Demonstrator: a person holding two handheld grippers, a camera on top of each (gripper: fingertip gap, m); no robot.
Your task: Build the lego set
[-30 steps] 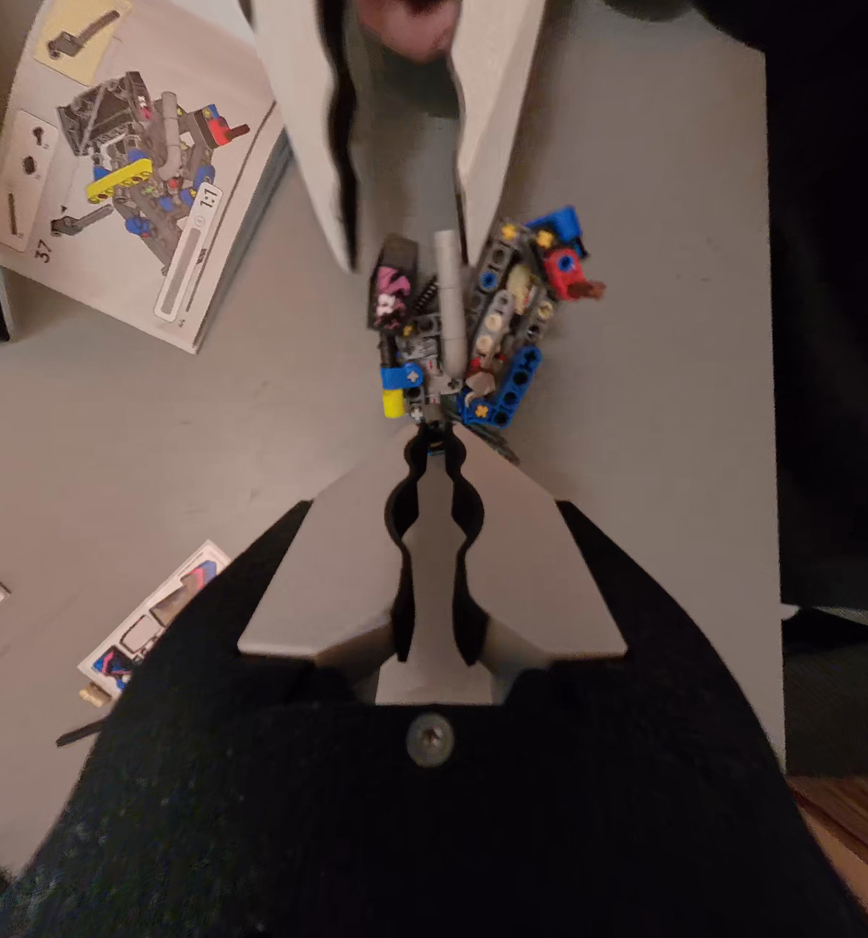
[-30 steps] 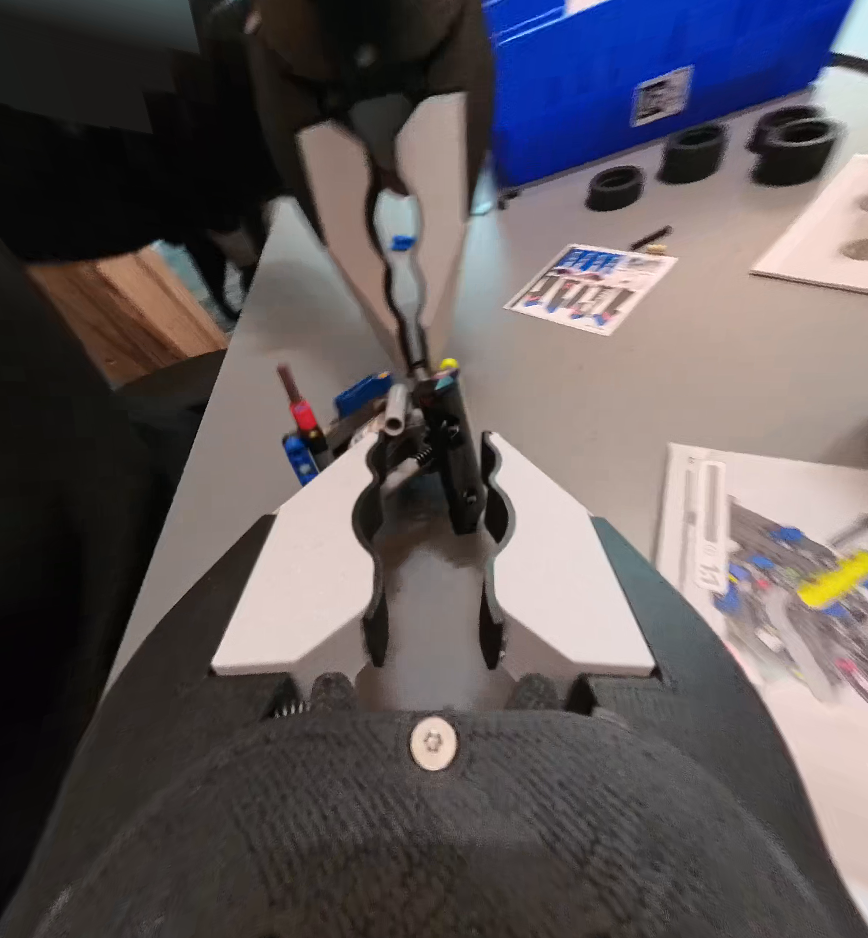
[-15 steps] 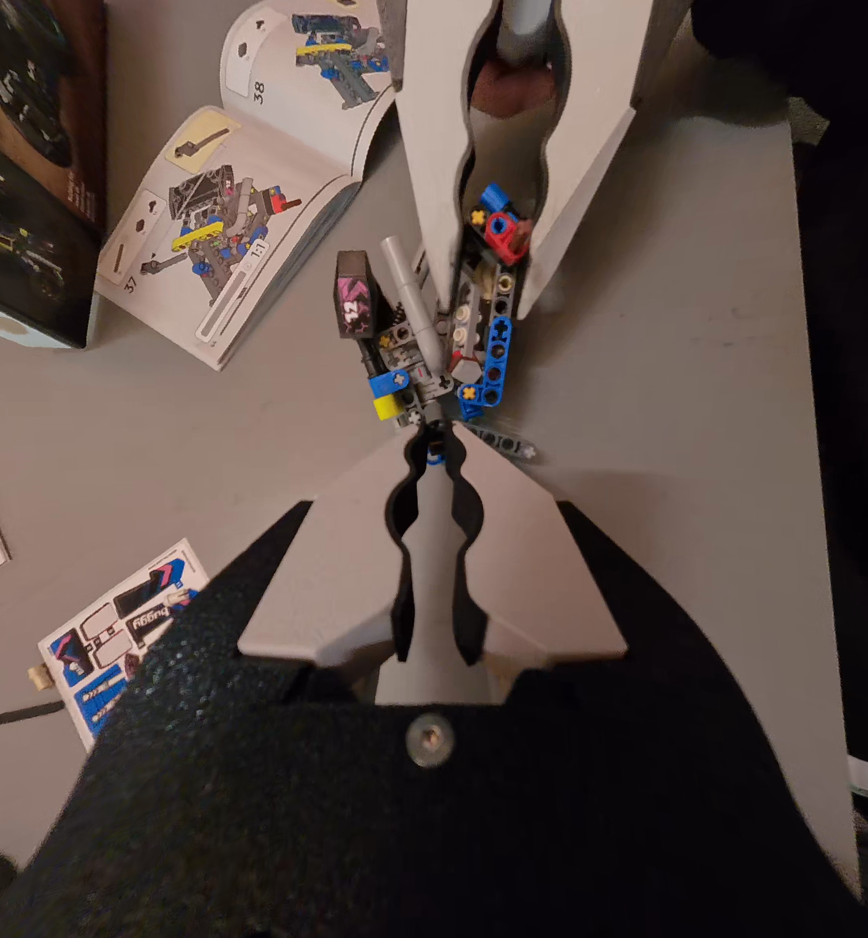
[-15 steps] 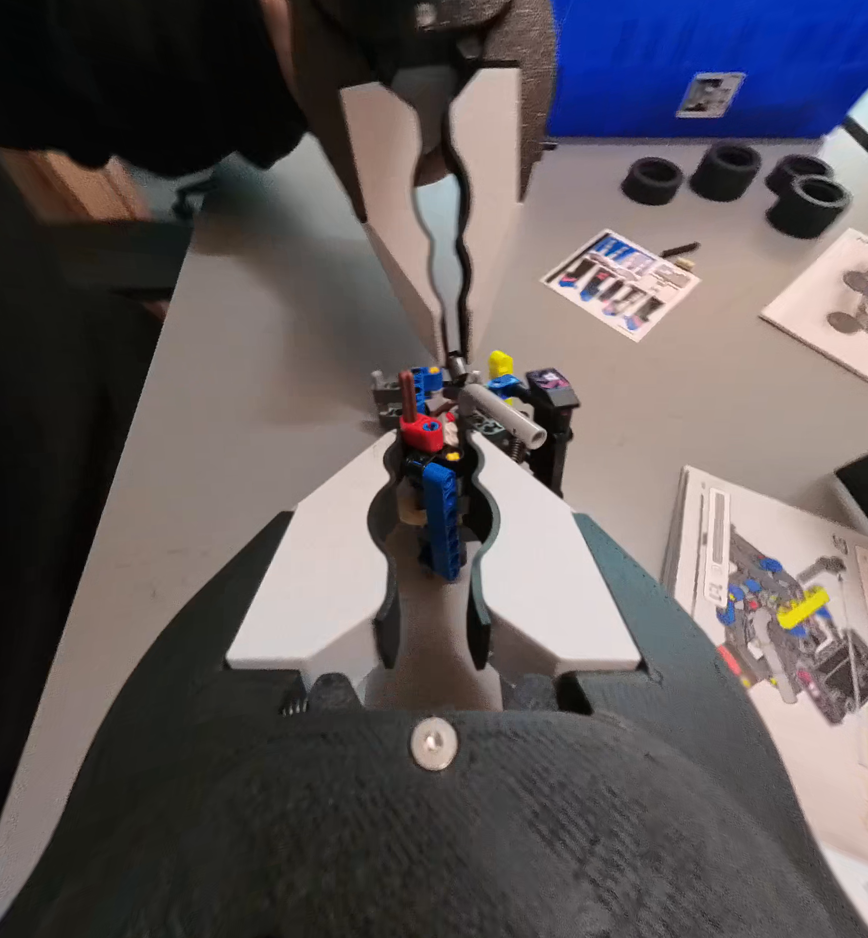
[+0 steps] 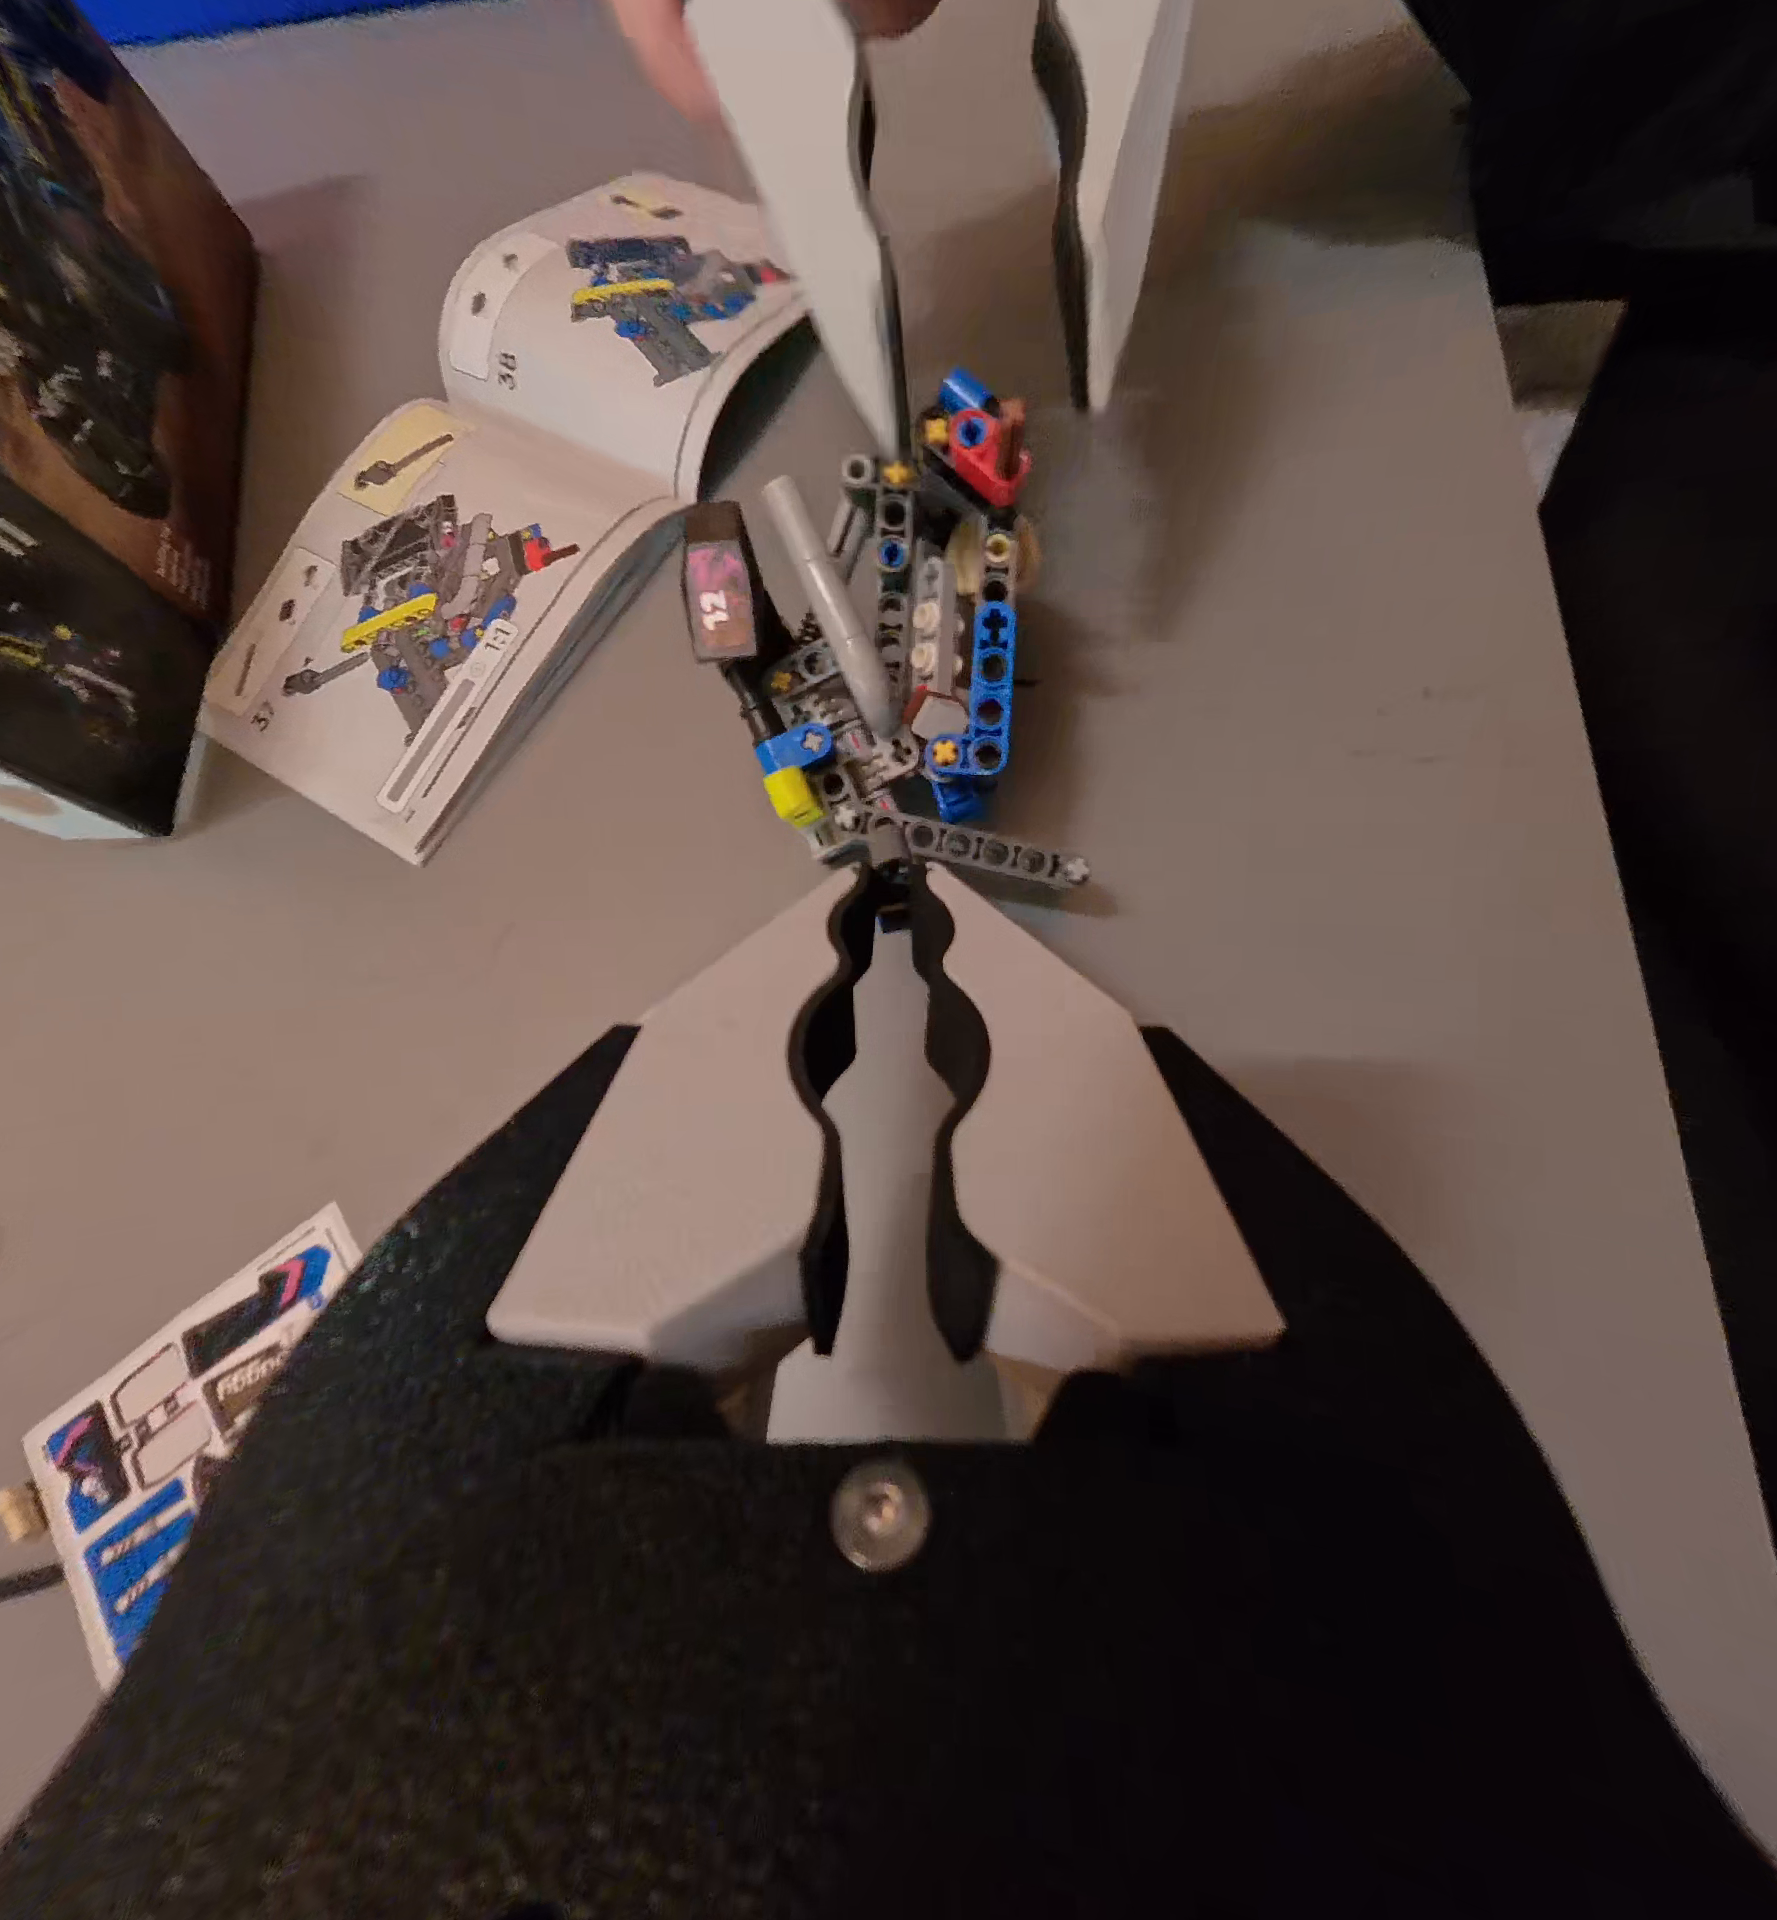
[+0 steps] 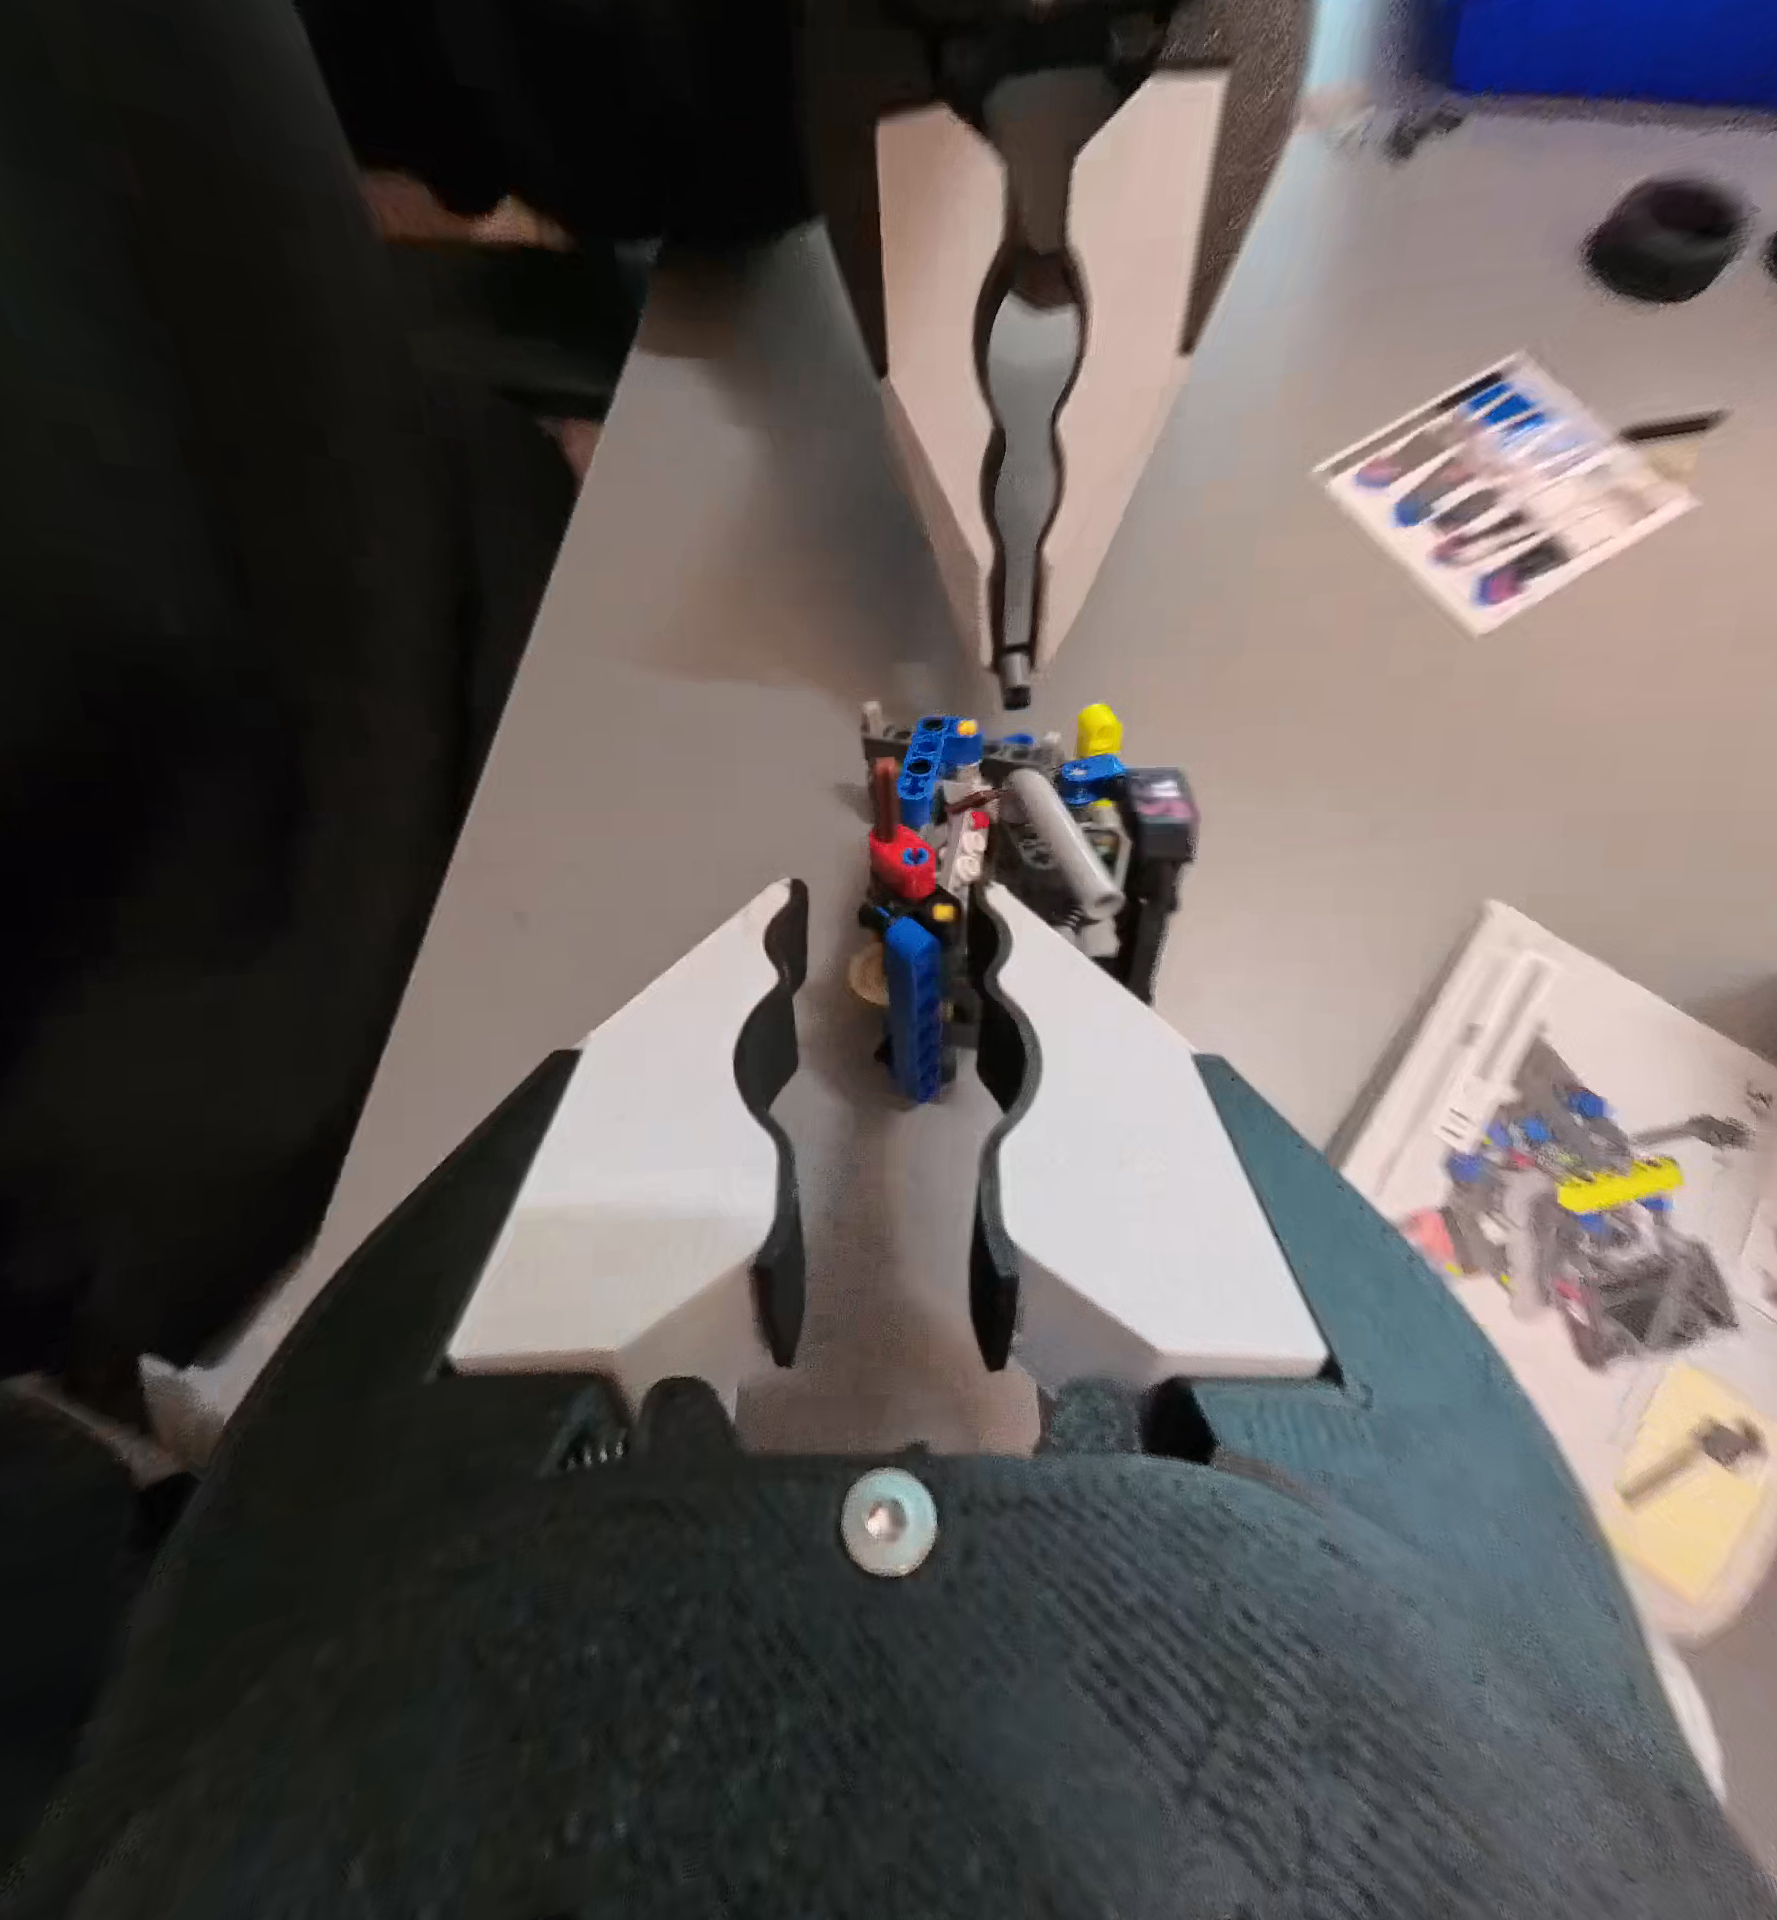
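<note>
A small brick model (image 5: 894, 644) of grey, blue, red and yellow parts stands on the grey table (image 5: 1279, 831). My left gripper (image 5: 889, 883) is shut on a small dark pin (image 5: 889, 906) at the model's near end, by a grey holed beam (image 5: 988, 854). The right wrist view shows this pin (image 6: 1015, 686) sticking out of the left gripper's tips (image 6: 1014, 644), just past the model (image 6: 1009, 842). My right gripper (image 6: 889, 899) is open, its fingers astride the model's blue beam (image 6: 920, 1013), with a gap at the left pad. It shows open in the left wrist view (image 5: 983, 410).
An open instruction booklet (image 5: 468, 582) and a dark box (image 5: 53, 468) lie left of the model. A sticker sheet (image 5: 167, 1423) lies near my left gripper. Black tyres (image 6: 1663, 239) and a blue bin (image 6: 1642, 52) are farther off. The table edge (image 5: 1549, 727) is close beside the model.
My right gripper, closed around the model's blue beam end half a second ago, has opened and its pads have come off it. My left gripper stays shut on the pin.
</note>
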